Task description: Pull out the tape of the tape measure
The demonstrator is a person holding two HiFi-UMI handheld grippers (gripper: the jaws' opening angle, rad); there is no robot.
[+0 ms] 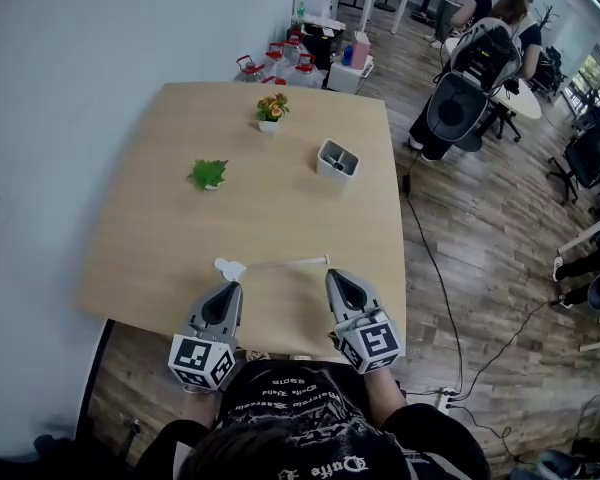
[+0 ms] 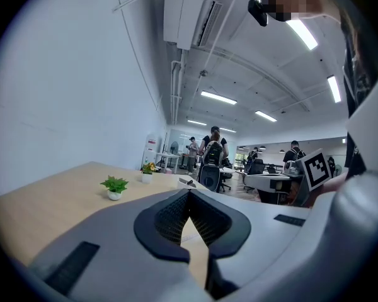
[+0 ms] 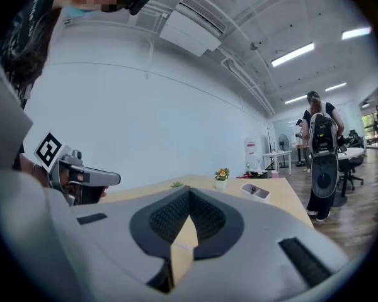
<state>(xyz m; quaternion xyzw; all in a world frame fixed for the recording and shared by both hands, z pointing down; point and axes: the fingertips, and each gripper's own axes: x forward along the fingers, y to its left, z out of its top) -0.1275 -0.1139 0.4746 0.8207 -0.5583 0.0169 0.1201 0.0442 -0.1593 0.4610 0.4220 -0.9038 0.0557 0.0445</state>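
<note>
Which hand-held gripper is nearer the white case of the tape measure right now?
Left. The left hand-held gripper is just short of the case, on the person's side; the right hand-held gripper is beside the far end of the tape.

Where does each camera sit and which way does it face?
Head view: on the head, looking down at the table; left gripper, right gripper, shirt show.
Left gripper view: on that gripper, along its shut jaws toward the office; right gripper shows.
Right gripper view: on that gripper, toward the white wall; left gripper shows.
All share the flower pot.
</note>
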